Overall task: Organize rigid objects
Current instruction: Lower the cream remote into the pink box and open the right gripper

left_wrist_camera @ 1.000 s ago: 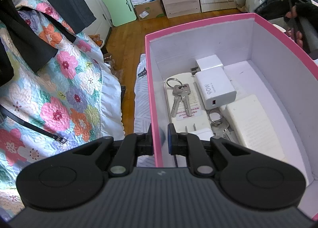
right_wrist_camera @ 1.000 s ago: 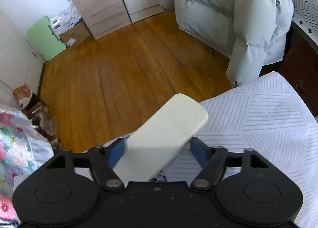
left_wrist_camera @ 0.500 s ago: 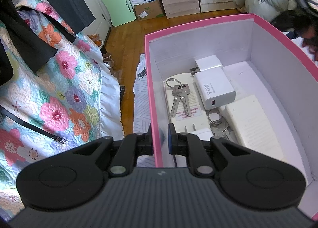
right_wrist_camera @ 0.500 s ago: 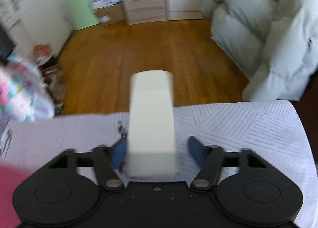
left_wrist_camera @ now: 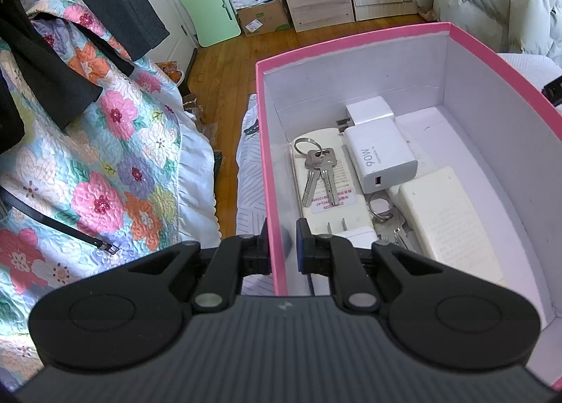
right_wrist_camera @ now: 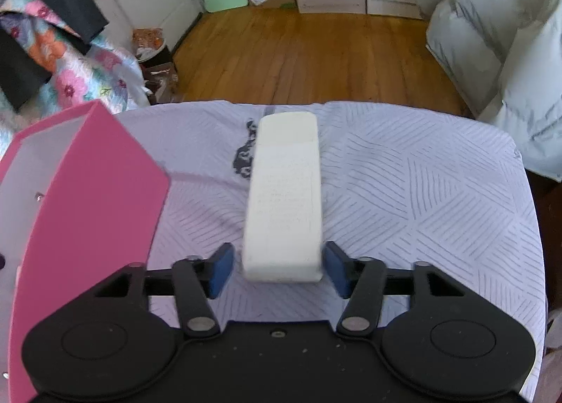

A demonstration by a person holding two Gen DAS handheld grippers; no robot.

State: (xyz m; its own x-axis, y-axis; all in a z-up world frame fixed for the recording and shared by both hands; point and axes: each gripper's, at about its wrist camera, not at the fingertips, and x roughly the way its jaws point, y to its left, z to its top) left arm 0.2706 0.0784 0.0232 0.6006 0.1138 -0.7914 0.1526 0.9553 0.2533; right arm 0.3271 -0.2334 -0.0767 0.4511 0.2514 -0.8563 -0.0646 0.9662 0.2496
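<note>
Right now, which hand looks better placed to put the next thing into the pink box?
The right. Its tongs carry a cream remote beside the pink box, though there is a gap at one pad. The left tongs are busy pinching the box's wall.

Box (left_wrist_camera: 354, 44): matt pink card outside, white inside. Charger (left_wrist_camera: 381, 157): glossy white plastic. Keys (left_wrist_camera: 318, 171): shiny metal. Remote (right_wrist_camera: 284, 199): matt cream plastic. Quilt (left_wrist_camera: 105, 157): stitched floral cloth. Floor (right_wrist_camera: 316, 55): polished wood. Tablecloth (right_wrist_camera: 421, 192): striped fabric.

Keys (left_wrist_camera: 318, 171), charger (left_wrist_camera: 381, 160) in box (left_wrist_camera: 351, 41); box left of remote (right_wrist_camera: 284, 199) on cloth (right_wrist_camera: 421, 192).
</note>
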